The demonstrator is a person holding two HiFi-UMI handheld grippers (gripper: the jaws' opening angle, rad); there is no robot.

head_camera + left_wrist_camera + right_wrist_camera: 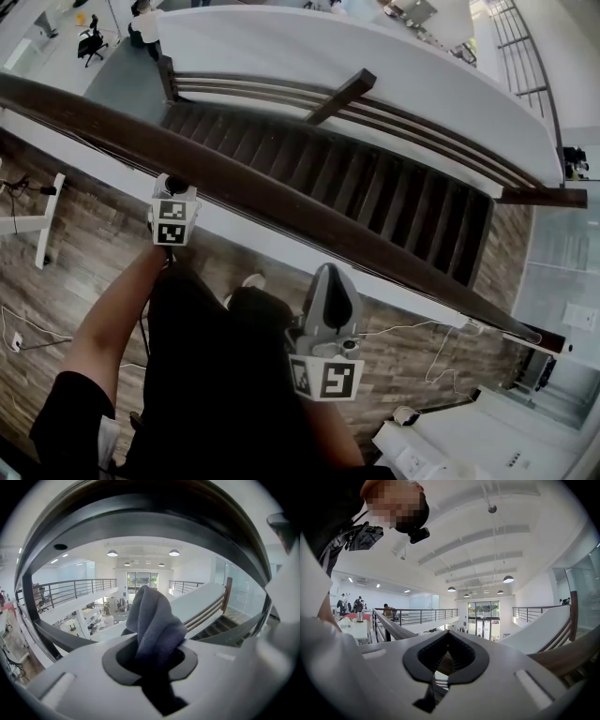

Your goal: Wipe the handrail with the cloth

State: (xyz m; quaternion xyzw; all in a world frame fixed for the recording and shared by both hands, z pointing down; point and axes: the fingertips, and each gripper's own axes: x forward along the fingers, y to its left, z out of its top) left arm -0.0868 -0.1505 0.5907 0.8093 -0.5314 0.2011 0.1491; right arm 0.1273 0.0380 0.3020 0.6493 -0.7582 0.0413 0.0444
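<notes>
— Grey cloth [154,620]: report location and grip.

— 1. I read the left gripper [175,185] as clamped on the cloth. Its jaws stand narrow, pressed against the bunched fabric, which rises past the tips.
2. In the head view, that gripper's tip lies at the near edge of the dark wooden handrail [281,211]. In the left gripper view, the rail arches as a dark band above the cloth. I cannot tell whether the cloth and rail touch.

— Right gripper?

— 3. The right gripper [330,274] has its jaws together at the tips and grips nothing. It sits on the person's side of the handrail, near it, and apart from the left gripper, further down the rail's slope.

— Surroundings and obstructions?

— 4. Beyond the rail lies a dark staircase [375,187], bounded on its far side by a white curved wall [309,47].
5. Under the grippers is a wood-plank floor [75,272].
6. The person's forearm [112,328] leads up to the left gripper. Dark clothing covers the floor between the two grippers.
</notes>
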